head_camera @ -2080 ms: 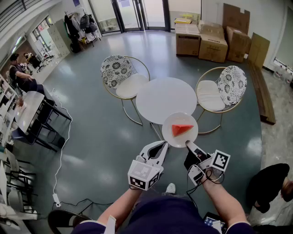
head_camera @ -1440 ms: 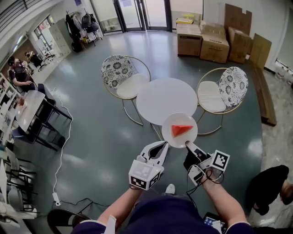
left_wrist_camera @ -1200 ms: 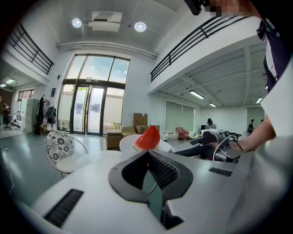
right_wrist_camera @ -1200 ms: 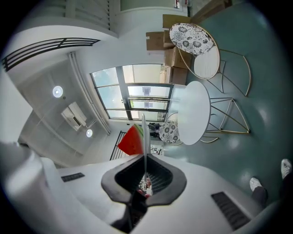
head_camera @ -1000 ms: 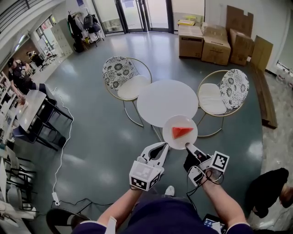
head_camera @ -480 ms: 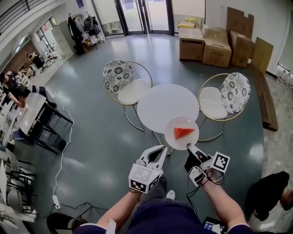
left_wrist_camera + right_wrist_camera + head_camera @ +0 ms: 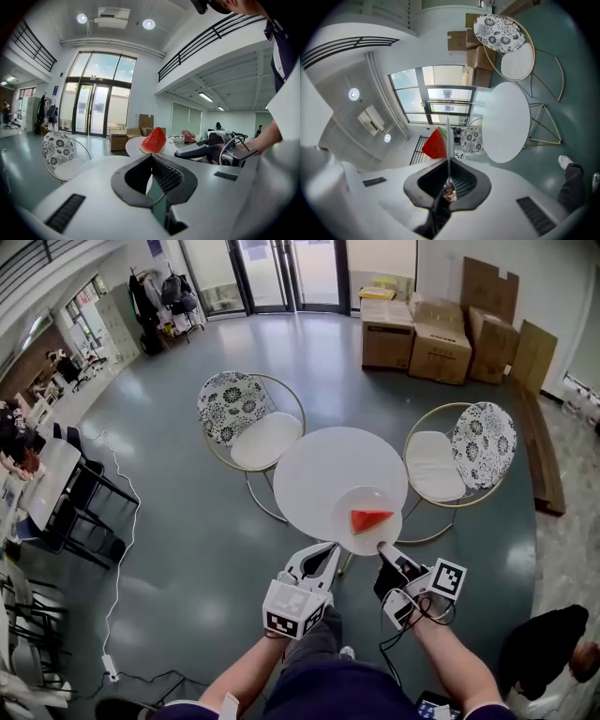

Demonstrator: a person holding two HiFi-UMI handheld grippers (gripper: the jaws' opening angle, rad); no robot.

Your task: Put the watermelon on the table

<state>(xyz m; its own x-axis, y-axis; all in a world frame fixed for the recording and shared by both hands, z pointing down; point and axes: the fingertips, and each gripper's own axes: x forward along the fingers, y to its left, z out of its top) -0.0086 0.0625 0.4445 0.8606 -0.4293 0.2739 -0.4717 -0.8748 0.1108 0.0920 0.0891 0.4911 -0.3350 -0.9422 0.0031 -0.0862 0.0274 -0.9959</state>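
Note:
A red watermelon wedge (image 7: 371,519) lies on a white plate (image 7: 352,499). My right gripper (image 7: 382,549) is shut on the plate's near rim and holds it level over the near right part of the round white table (image 7: 319,465). In the right gripper view the plate (image 7: 447,136) shows edge-on between the jaws, with the watermelon (image 7: 435,143) on its left side and the table (image 7: 506,122) beyond. My left gripper (image 7: 323,555) hangs just left of the plate, shut and holding nothing. In the left gripper view the watermelon (image 7: 153,140) shows above the jaws.
Two patterned chairs with gold frames flank the table, one at the left (image 7: 244,413) and one at the right (image 7: 464,446). Cardboard boxes (image 7: 422,329) stand at the back. A person (image 7: 553,648) is low at the right. A cable (image 7: 117,549) runs over the floor at the left.
I have moved closer to the table. The plate with the watermelon, earlier just off the table's near edge, now sits over the tabletop. Both grippers keep their states.

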